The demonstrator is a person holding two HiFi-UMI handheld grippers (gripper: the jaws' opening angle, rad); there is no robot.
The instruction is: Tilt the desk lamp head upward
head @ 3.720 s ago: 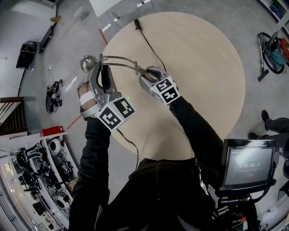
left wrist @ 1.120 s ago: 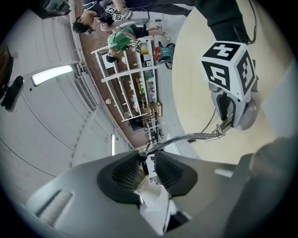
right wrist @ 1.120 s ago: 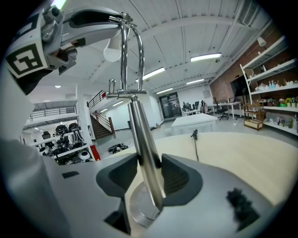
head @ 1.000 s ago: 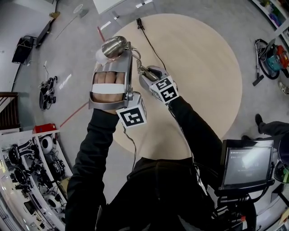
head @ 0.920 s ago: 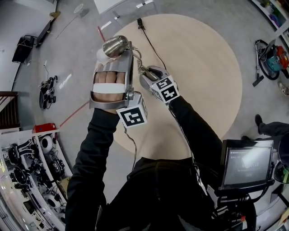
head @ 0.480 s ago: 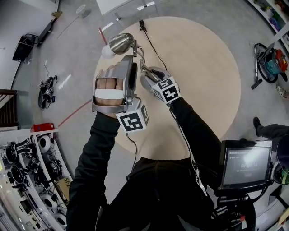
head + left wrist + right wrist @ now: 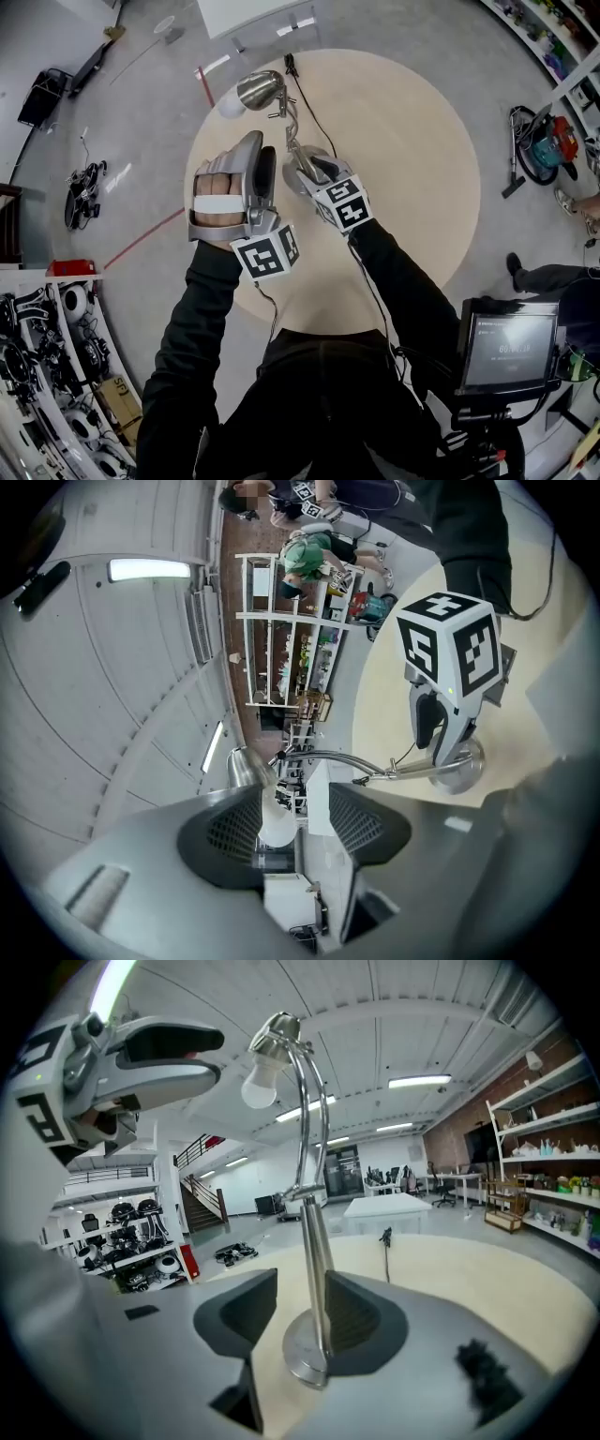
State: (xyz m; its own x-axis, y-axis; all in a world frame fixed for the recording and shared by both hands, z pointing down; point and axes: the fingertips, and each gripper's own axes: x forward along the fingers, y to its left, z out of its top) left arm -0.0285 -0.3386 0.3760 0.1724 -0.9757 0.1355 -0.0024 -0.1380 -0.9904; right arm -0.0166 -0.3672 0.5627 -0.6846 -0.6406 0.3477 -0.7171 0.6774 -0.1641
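Now, lamp head (image 7: 260, 89) near table (image 7: 412, 169) rim (open floor (image 7: 141, 141) beyond)

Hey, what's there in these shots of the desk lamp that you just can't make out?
- Lamp base: in the head view, hidden under the right claw.
- Whether that claw's pad touches the lamp stem: the right gripper view only shows them overlapping.
- Monitor readout: head view, too small to read.
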